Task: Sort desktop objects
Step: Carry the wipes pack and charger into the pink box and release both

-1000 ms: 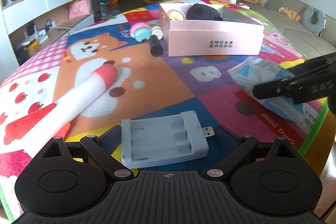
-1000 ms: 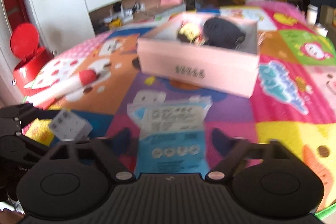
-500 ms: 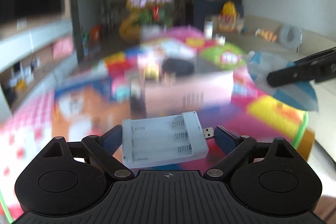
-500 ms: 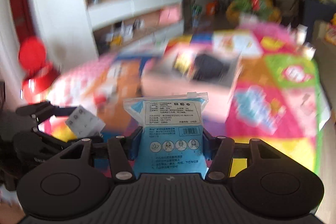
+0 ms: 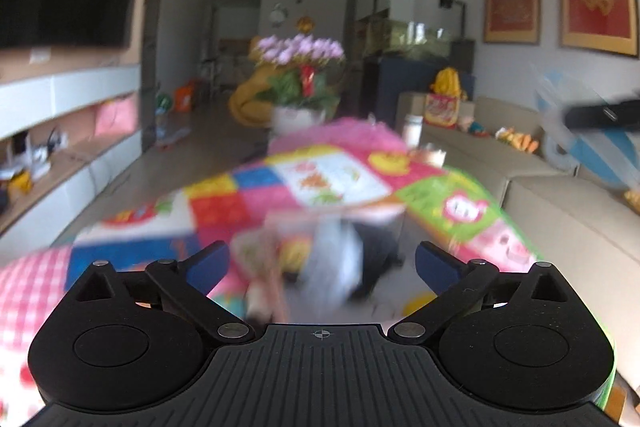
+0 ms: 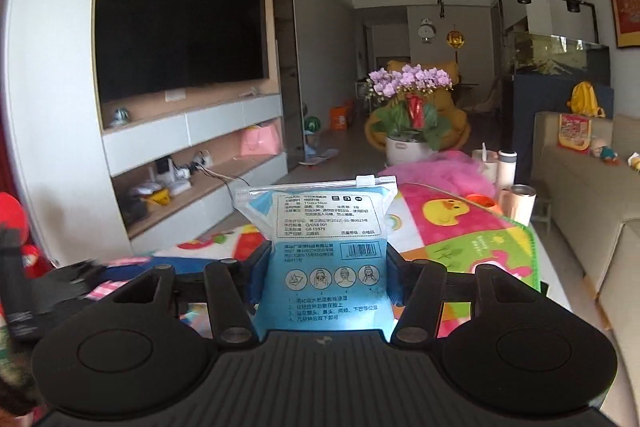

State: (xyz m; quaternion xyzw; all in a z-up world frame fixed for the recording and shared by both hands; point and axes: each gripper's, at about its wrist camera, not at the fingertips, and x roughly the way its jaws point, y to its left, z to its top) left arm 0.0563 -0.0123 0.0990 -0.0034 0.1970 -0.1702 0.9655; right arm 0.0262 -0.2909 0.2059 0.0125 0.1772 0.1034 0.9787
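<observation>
Left gripper [image 5: 322, 263], bottom centre of the left wrist view: black plastic body, ribbed top, blue fingertips [image 5: 208, 261] spread wide and opening, nothing pinched between them. Past the gap, lower centre, a smeared pale grey object [image 5: 336, 267] over a blurred pink box [image 5: 276, 251]; too blurry to tell what it is or which way its long axis runs. A dark rounded shape [image 5: 376, 259] sits just right of it.

Right gripper [image 6: 322, 267], bottom centre of the right wrist view: same black ribbed body, jaws partly closed, blue pads clamped on the two side edges of a wipes pouch [image 6: 320, 251]. Pouch is glossy soft plastic, flat rectangle, blue lower half with printed text and small face icons, clear upper part with a white zip slider at upper right. Stands upright, long axis vertical in frame, zip end up and away from the camera, printed face toward the lens. The same pouch [image 5: 592, 131] shows at the right edge of the left view, blurred, held by the dark right gripper [image 5: 604, 115].

Beyond, mid frame: patchwork play mat [image 6: 452, 223], soft foam look, bright squares with a yellow duck. Cylindrical cups and a bottle [image 6: 508, 167] on its far right corner. Farther: white pot of purple orchids [image 6: 408, 99], beige sofa [image 6: 580, 195] at right, large black TV [image 6: 176, 27] upper left.
</observation>
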